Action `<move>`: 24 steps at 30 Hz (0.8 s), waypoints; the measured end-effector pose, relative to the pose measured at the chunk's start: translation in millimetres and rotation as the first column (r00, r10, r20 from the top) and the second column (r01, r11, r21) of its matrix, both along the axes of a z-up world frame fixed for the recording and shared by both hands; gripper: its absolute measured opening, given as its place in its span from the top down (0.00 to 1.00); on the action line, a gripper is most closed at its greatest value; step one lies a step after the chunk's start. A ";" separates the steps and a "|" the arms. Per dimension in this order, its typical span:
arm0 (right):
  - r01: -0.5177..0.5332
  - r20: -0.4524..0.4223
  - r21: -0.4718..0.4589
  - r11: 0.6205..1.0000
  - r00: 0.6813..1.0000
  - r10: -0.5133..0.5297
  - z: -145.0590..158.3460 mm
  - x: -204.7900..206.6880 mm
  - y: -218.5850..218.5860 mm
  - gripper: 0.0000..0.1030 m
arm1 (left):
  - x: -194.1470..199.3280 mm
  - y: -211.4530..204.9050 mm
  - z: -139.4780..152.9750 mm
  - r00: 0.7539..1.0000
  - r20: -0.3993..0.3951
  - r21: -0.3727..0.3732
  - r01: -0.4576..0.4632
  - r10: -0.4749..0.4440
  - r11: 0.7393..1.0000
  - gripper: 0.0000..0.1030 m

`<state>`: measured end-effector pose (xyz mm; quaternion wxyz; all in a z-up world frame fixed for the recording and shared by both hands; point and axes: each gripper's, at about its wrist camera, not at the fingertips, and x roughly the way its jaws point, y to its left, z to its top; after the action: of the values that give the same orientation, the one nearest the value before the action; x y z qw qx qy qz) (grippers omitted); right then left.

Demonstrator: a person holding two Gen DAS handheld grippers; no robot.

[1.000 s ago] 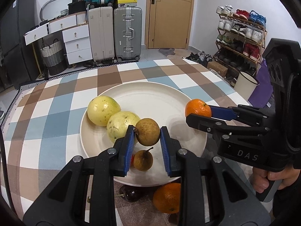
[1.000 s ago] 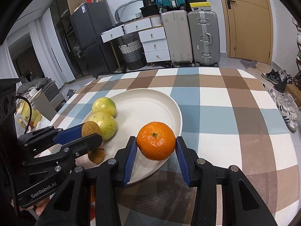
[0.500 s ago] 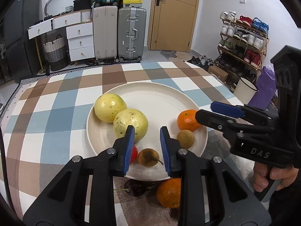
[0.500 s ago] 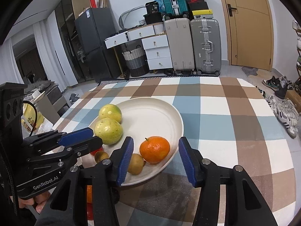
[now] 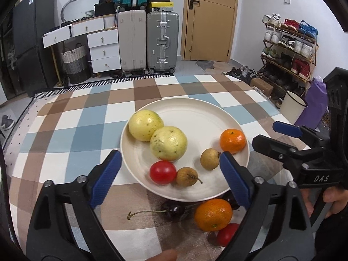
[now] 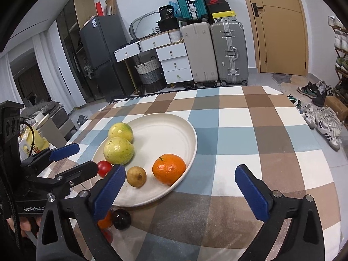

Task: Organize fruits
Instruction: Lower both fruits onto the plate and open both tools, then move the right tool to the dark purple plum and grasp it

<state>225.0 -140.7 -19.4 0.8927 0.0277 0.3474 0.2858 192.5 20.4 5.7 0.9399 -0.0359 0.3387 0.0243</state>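
A white plate (image 5: 217, 108) holds two yellow-green fruits (image 5: 145, 125), a mandarin (image 5: 232, 138), a brown longan (image 5: 209, 159), a stemmed longan (image 5: 187, 176) and a red tomato (image 5: 162, 172). My left gripper (image 5: 169, 153) hovers over the plate's near rim, jaws opening wide, with nothing gripped. My right gripper (image 6: 179, 167) stands just off the plate's (image 6: 191, 134) near edge, jaws also opening; the mandarin (image 6: 169, 168) and longan (image 6: 136, 176) lie free ahead of it. On the cloth in front of the plate lie another mandarin (image 5: 213, 214), a dark cherry (image 5: 174, 209) and a second tomato (image 5: 228, 233).
The table wears a blue, brown and white checked cloth (image 6: 250, 134). The right gripper's body (image 5: 304, 158) and a hand sit at the plate's right side. Suitcases (image 5: 162, 41), white drawers (image 5: 104, 50) and a shoe rack (image 5: 289, 47) stand beyond the table.
The left gripper let go of the brown longan and the right let go of the mandarin; both fruits now rest on the plate. Both jaws spread wide and both grippers drew back.
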 end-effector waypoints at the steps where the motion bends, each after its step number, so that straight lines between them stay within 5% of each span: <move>1: -0.008 -0.006 0.002 1.000 1.000 0.008 0.0 -0.2 0.0 0.01 | -2.6 1.1 0.5 1.000 0.005 0.005 -0.003 0.003 1.000 0.00; 24: -0.129 -0.015 -0.047 0.991 0.992 0.129 4.5 -30.4 12.7 0.01 | -52.0 13.4 -8.8 1.000 -0.003 -0.025 -0.011 0.011 1.000 0.01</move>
<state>194.6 -128.0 -15.0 0.8707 -0.0145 0.3603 0.3344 140.4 33.8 -3.1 0.9387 -0.0495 0.3402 0.0251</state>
